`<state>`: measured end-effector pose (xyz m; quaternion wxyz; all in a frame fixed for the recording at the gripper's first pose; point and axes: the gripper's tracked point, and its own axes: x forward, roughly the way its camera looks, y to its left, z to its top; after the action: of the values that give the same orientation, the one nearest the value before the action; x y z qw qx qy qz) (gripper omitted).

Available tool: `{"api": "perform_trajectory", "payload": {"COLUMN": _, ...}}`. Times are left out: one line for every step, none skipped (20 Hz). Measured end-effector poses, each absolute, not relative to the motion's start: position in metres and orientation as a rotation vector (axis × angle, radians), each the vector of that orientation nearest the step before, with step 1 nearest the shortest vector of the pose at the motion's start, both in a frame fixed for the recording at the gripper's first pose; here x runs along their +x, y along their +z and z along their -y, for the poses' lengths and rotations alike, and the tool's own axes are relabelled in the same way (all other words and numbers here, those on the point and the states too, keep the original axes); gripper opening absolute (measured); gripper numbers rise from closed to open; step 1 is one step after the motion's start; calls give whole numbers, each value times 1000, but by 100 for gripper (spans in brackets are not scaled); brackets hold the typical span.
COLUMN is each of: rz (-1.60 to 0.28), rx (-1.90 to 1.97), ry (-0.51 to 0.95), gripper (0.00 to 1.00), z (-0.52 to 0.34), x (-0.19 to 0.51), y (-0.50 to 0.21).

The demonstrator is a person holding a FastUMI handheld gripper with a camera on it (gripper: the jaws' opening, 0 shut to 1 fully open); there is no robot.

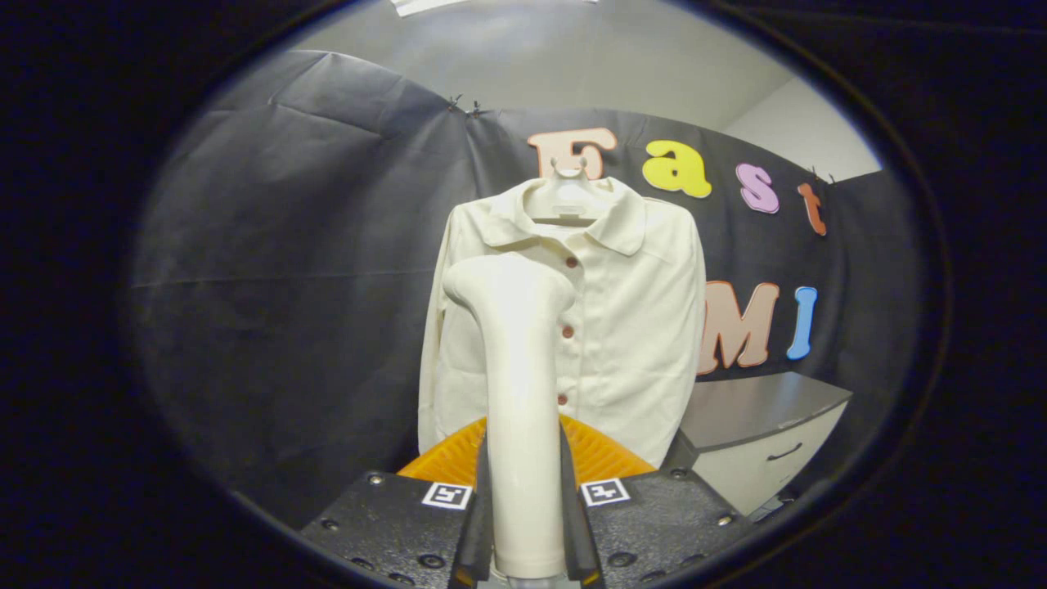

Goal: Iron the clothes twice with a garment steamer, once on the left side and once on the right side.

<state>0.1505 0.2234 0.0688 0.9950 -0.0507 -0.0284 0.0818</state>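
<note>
No readable text, brand or number is found. Two square coded markers [447,495] are fixed on the gripper [523,523] body beside the steamer [517,393] handle, but no letters are carried by them.

Cream steamer [520,393] upright before hung cream shirt [630,327]

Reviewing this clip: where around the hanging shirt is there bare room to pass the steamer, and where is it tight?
The tongs are shut on the garment steamer, whose head overlaps the shirt near its button row. Free patches: plain black cloth wall beside the shirt's sleeve, and the bare grey cabinet top on the other side. Crowded: around the collar and hanger.
</note>
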Motion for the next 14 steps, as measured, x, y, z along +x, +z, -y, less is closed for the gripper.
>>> {"api": "perform_trajectory", "payload": {"rz": 42, "rx": -90, "ry": 173, "gripper": 34, "z": -228, "x": 155, "y": 64}}
{"api": "perform_trajectory", "payload": {"rz": 37, "rx": -85, "ry": 179, "gripper": 34, "z": -231, "x": 158, "y": 62}}
{"api": "perform_trajectory", "payload": {"rz": 34, "rx": -84, "ry": 184, "gripper": 34, "z": -234, "x": 162, "y": 61}}
{"api": "perform_trajectory", "payload": {"rz": 23, "rx": -84, "ry": 188, "gripper": 34, "z": -237, "x": 166, "y": 57}}
{"api": "perform_trajectory", "payload": {"rz": 18, "rx": -83, "ry": 189, "gripper": 34, "z": -240, "x": 170, "y": 56}}
{"api": "perform_trajectory", "payload": {"rz": 15, "rx": -80, "ry": 185, "gripper": 34, "z": -242, "x": 174, "y": 55}}
{"api": "perform_trajectory", "payload": {"rz": 17, "rx": -81, "ry": 180, "gripper": 34, "z": -246, "x": 178, "y": 57}}
{"api": "perform_trajectory", "payload": {"rz": 22, "rx": -85, "ry": 174, "gripper": 34, "z": -250, "x": 184, "y": 58}}
{"api": "perform_trajectory", "payload": {"rz": 18, "rx": -88, "ry": 165, "gripper": 34, "z": -255, "x": 190, "y": 59}}
{"api": "perform_trajectory", "payload": {"rz": 7, "rx": -86, "ry": 155, "gripper": 34, "z": -259, "x": 194, "y": 57}}
{"api": "perform_trajectory", "payload": {"rz": 6, "rx": -79, "ry": 145, "gripper": 34, "z": -265, "x": 199, "y": 59}}
{"api": "perform_trajectory", "payload": {"rz": 12, "rx": -80, "ry": 135, "gripper": 34, "z": -271, "x": 201, "y": 62}}
{"api": "perform_trajectory", "payload": {"rz": 14, "rx": -88, "ry": 120, "gripper": 34, "z": -276, "x": 205, "y": 67}}
{"api": "perform_trajectory", "payload": {"rz": 16, "rx": -91, "ry": 106, "gripper": 34, "z": -280, "x": 209, "y": 70}}
